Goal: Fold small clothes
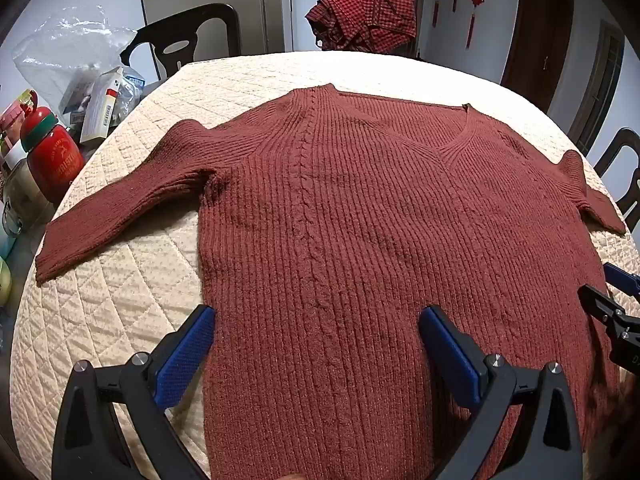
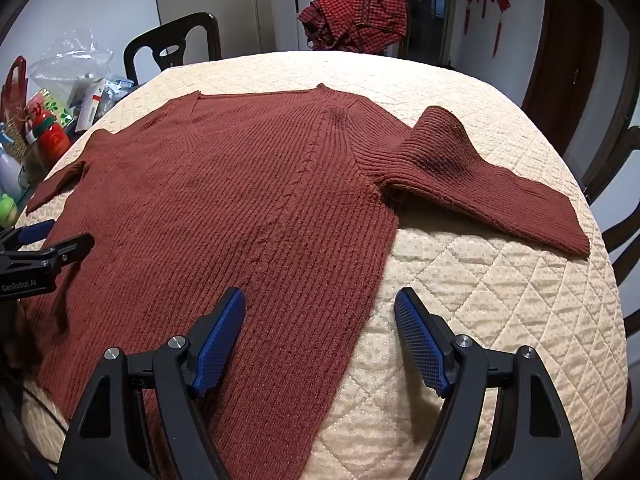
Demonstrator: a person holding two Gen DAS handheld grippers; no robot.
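Note:
A dark red ribbed V-neck sweater [image 1: 360,220] lies flat, front up, on the cream quilted table cover [image 1: 120,300], sleeves spread out. My left gripper [image 1: 316,320] is open and empty, hovering over the sweater's lower left edge. My right gripper [image 2: 320,308] is open and empty over the sweater's [image 2: 240,200] lower right edge. The right sleeve [image 2: 480,184] is humped near the shoulder. The right gripper shows at the right edge of the left wrist view [image 1: 612,296]; the left gripper shows at the left edge of the right wrist view [image 2: 48,244].
A red checked cloth [image 1: 364,20] hangs on a chair beyond the table. A red bottle [image 1: 52,152], boxes and a plastic bag [image 1: 72,52] crowd the left side. Dark chairs [image 1: 192,36] stand around the table. The quilt's [image 2: 500,320] right part is bare.

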